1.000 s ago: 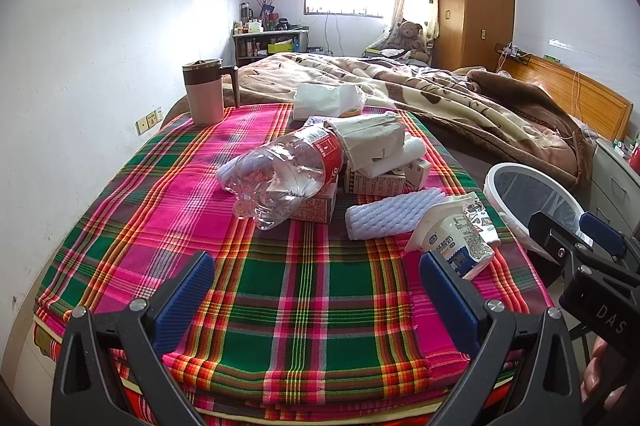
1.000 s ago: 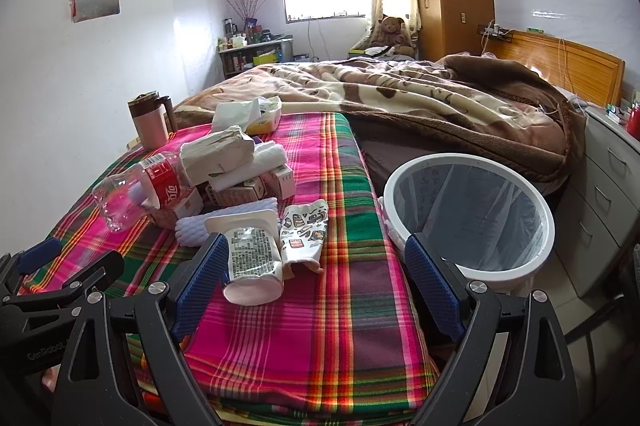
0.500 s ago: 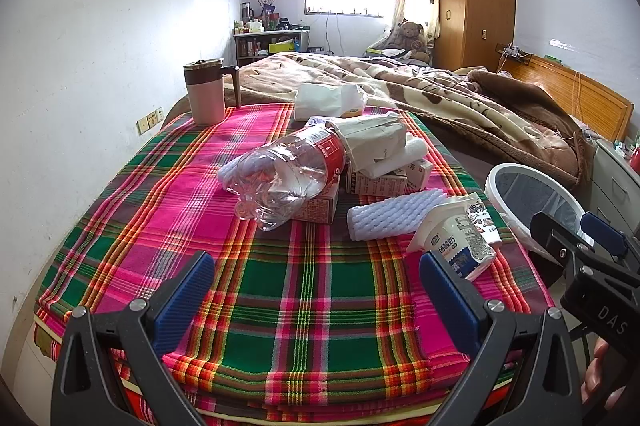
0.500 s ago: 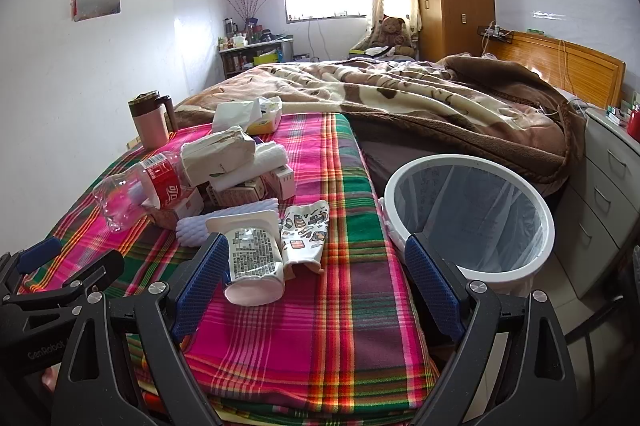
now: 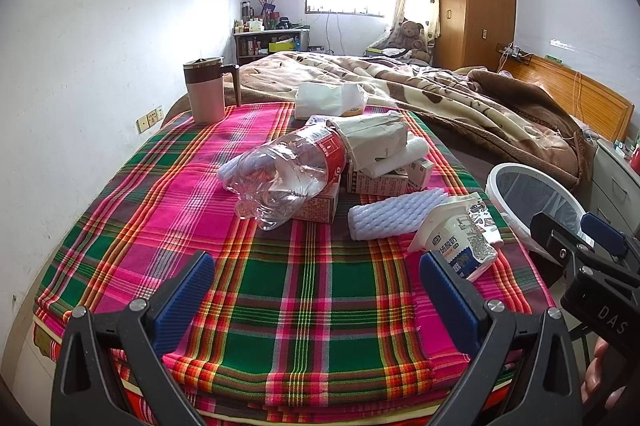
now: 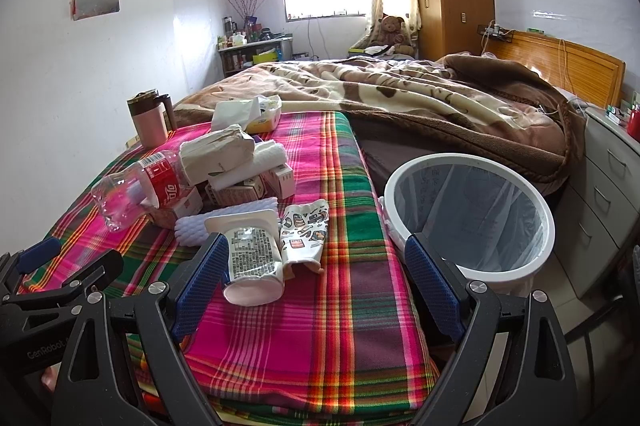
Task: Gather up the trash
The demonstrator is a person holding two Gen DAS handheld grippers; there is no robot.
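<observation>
plaid cloth (image 5: 312, 290) covers the bed, white bin (image 6: 472, 218) beside it; both jaws wide, empty.

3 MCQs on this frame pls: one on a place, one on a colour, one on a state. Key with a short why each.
1. Where is the trash bin?
A. On the plaid cloth among the trash
B. Beside the plaid-covered surface, on the right gripper's side
C. On the brown blanket

2. What colour is the label on the plastic bottle?
A. Red
B. Blue
C. Yellow

3. What state are the two grippers in?
A. Both shut on trash
B. Left open, right shut on the yogurt cup
C. Both open, holding nothing

Key: 1 B, the white rim stands just off the edge of the plaid cloth. 2 A, a red band wraps the clear bottle. 3 C, the left gripper and right gripper have their jaws spread wide; the yogurt cup lies untouched on the cloth.
</observation>
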